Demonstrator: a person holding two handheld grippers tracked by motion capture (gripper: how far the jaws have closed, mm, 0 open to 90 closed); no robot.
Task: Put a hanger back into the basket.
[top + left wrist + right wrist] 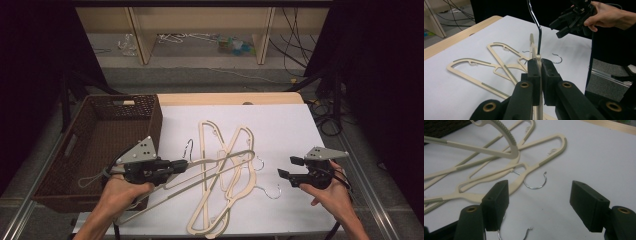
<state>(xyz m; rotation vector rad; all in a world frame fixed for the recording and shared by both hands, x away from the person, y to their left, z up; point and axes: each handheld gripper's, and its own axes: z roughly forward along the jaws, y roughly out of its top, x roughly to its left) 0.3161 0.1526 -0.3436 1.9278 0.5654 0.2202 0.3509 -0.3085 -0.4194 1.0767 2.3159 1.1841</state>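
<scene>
left gripper (181, 164) jaws clamped on lifted hanger (537, 58) neck; right gripper (288, 167) wide open, empty; next, likely basket (100, 135).

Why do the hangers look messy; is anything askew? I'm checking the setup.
Yes: the cream hangers lie crossed and tangled on the white sheet, not aligned. The left hand-held gripper clamps one hanger, tilting it above the pile.

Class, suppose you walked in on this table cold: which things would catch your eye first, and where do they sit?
First, the left tool shut on a cream hanger at its neck, lifting it over the white sheet. Under it, a tangle of more cream hangers lies mid-table. The brown wicker basket stands at the left edge, and the right tool waits open on the right.
</scene>
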